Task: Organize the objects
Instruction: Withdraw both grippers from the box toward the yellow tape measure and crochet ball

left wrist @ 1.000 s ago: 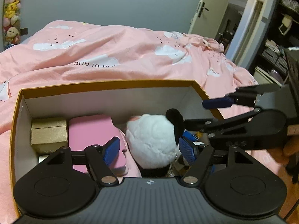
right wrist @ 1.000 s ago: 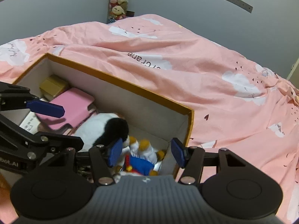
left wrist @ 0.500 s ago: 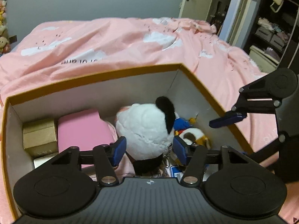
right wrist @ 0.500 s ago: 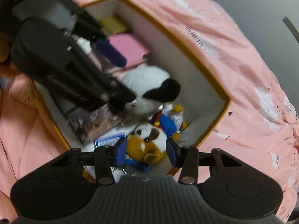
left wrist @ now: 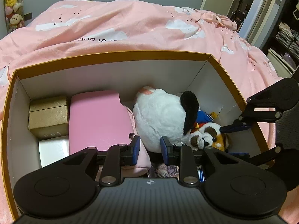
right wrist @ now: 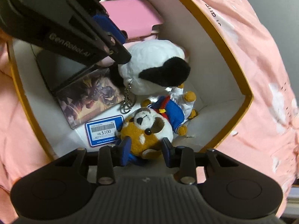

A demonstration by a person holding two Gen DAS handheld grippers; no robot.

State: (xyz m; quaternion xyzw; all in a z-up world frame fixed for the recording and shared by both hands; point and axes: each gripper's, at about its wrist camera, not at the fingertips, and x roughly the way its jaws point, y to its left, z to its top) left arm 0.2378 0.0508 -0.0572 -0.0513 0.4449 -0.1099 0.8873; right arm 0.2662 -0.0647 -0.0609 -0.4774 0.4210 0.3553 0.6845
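An orange-rimmed box (left wrist: 115, 55) sits on a pink duvet (left wrist: 130, 28). In the left wrist view, the left gripper (left wrist: 149, 149) hangs over the box with its jaws narrowed, having just been closing; its pads sit at the near edge of the white-and-black plush (left wrist: 160, 119), and whether they pinch it is hard to tell. At nine o'clock from the plush lie a pink case (left wrist: 97, 119) and a gold box (left wrist: 47, 118).

In the right wrist view, the right gripper (right wrist: 146, 150), jaws also just closing, straddles the brown-and-white dog plush (right wrist: 147, 132); the pads look close but not clearly pressing. At ten o'clock of it lies a blue card (right wrist: 104, 130).
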